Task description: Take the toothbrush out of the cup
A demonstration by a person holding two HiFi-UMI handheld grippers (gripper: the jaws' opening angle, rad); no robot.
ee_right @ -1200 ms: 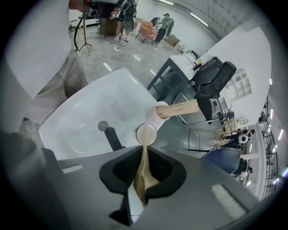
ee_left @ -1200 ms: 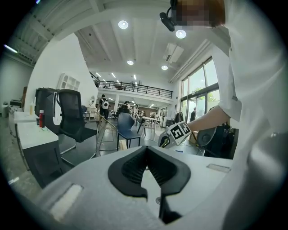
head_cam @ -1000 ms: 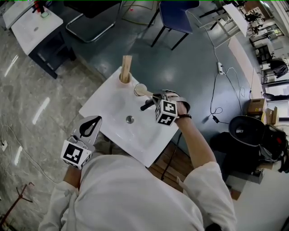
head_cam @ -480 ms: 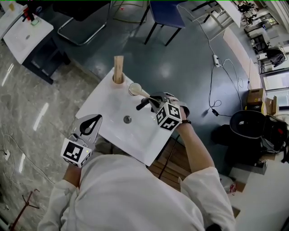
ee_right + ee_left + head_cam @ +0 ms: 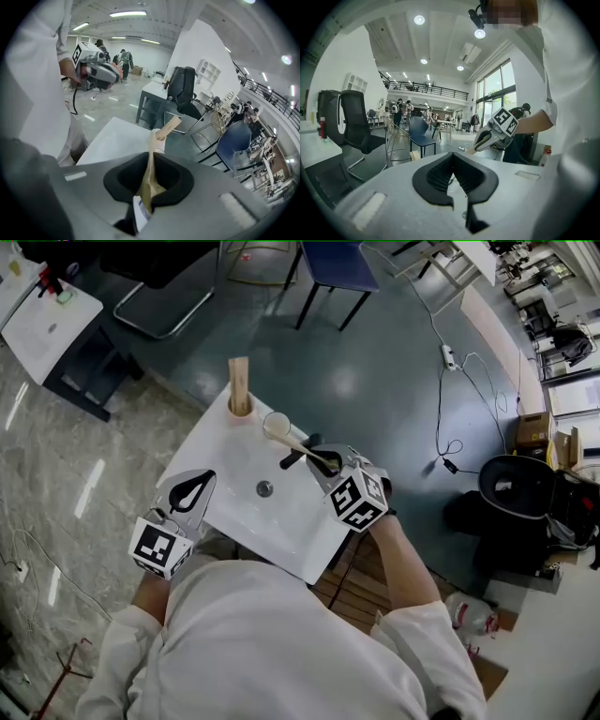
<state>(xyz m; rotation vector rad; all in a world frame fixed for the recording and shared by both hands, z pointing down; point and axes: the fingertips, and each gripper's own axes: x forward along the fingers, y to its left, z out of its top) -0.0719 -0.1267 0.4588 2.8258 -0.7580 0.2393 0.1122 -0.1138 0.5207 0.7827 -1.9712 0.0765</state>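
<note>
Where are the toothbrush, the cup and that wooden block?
toothbrush (image 5: 298,443): head view, middle of its handle.
cup (image 5: 268,422): head view, its rim.
wooden block (image 5: 239,381): head view, its side face.

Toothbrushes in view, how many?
1. The toothbrush is clamped in the right gripper, its far end at the cup on the white sink top. More could hide inside the cup.

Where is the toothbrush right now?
Near the head view's centre, the toothbrush is clamped in the right gripper, its far end at the cup beside the wooden block.
</note>
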